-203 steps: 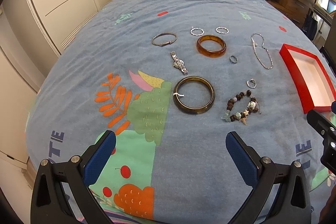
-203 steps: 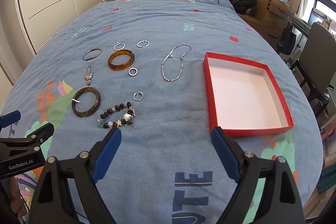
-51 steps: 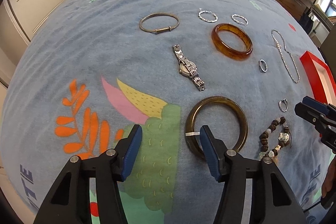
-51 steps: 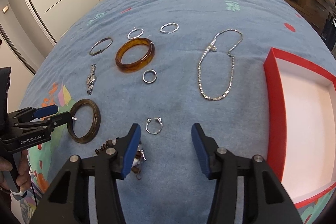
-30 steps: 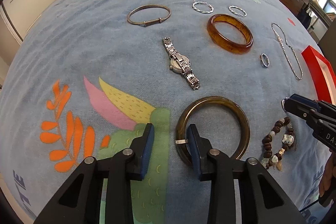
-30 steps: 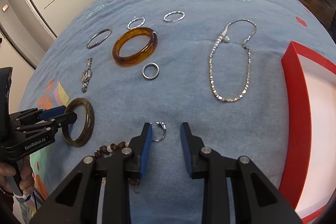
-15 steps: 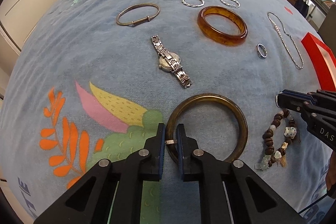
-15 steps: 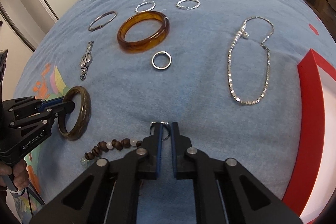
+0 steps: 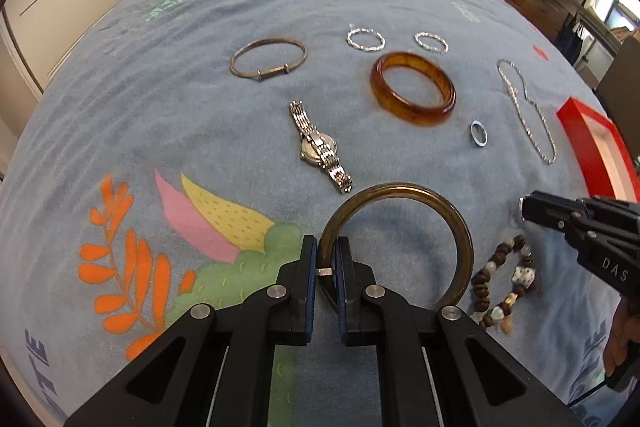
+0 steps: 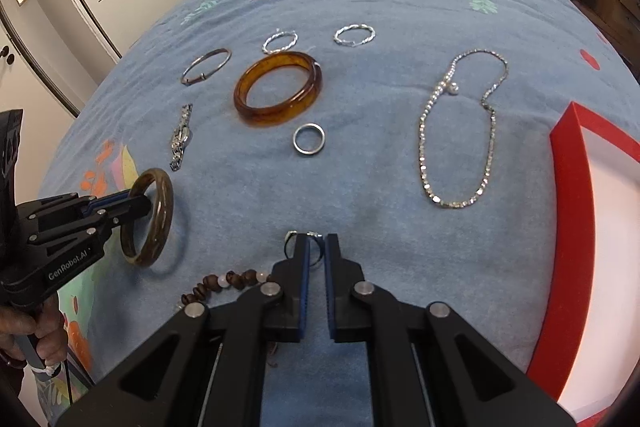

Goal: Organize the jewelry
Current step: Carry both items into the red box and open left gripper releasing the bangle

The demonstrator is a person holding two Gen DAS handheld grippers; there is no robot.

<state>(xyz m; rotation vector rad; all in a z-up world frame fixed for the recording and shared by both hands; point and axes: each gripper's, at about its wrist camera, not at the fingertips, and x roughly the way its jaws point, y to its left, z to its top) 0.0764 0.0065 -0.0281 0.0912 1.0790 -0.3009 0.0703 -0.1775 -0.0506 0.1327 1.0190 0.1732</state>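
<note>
On the blue bedspread, my left gripper (image 9: 327, 255) is shut on the near-left rim of a dark olive bangle (image 9: 400, 188). In the right wrist view that bangle (image 10: 164, 215) stands tilted, raised off the cover over its shadow, in the left gripper (image 10: 148, 205). My right gripper (image 10: 316, 247) is shut on a small silver ring (image 10: 289, 242); in the left wrist view the right gripper (image 9: 524, 207) shows at the right. The red box (image 10: 572, 211) with its white floor lies to the right.
Spread over the bed are an amber bangle (image 10: 276, 117), a plain ring (image 10: 296, 143), a silver necklace (image 10: 424, 147), a watch (image 9: 320, 147), a thin metal bangle (image 9: 272, 71), two twisted hoops (image 9: 352, 43) and a beaded bracelet (image 9: 480, 287). A hand grips the left tool's handle.
Both grippers came down to the bed and their jaws closed, the left on the dark bangle, the right on the small ring. The bangle has tipped up off the cover.
</note>
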